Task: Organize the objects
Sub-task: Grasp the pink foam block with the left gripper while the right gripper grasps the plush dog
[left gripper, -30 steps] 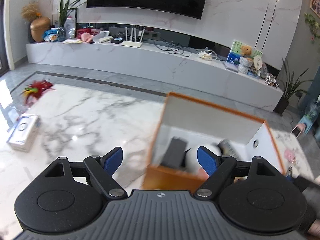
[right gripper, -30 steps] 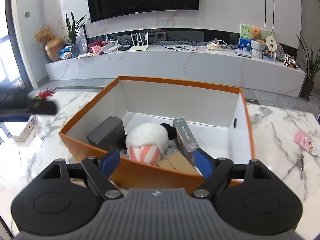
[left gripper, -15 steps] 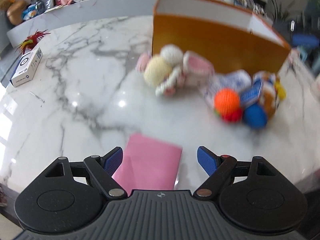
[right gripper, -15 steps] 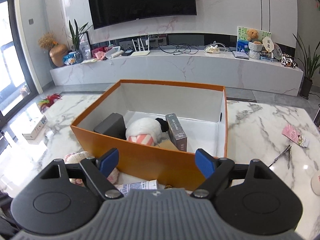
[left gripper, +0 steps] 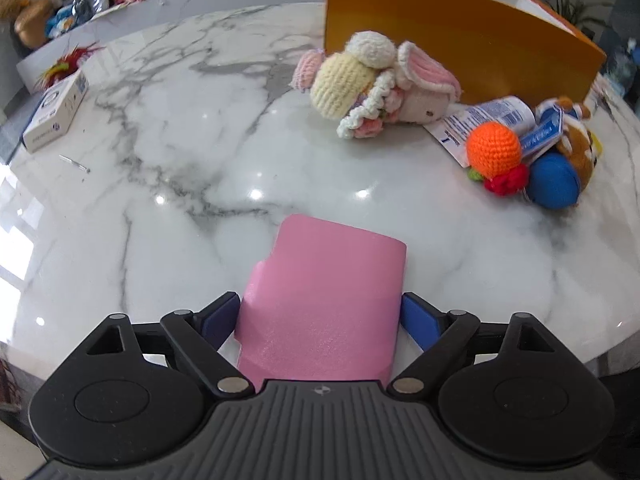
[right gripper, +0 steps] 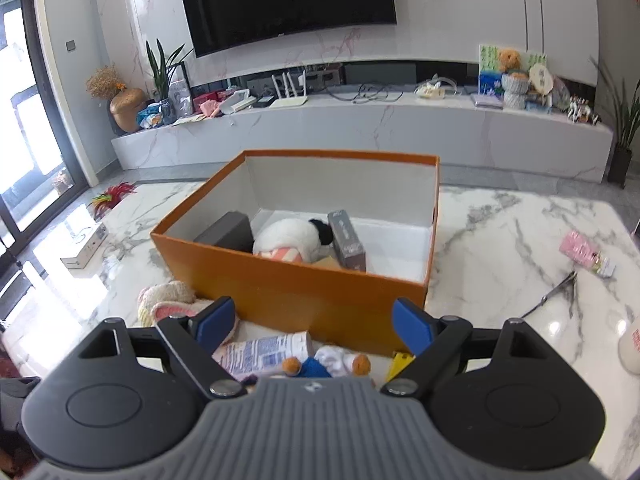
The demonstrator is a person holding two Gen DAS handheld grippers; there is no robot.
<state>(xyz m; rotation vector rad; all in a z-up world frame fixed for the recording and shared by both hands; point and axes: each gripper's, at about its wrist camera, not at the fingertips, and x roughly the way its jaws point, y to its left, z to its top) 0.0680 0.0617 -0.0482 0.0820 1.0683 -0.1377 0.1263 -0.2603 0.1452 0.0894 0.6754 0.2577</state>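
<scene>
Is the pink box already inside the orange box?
No, the pink box lies on the marble table between the left gripper's open jaws, well short of the orange box.

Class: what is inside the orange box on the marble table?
Inside the orange box: a dark grey box, a white plush with a black patch, a grey carton and a tan piece. The near wall hides whatever lies beneath them.

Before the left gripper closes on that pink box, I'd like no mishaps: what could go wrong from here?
The left gripper has just opened wider; its fingers flank the pink box with almost no spare room, so a fingertip could land on it and shove it. The marble table looks glossy, so the box may slide. The crochet doll lies against the orange box, in the carry path.
</scene>
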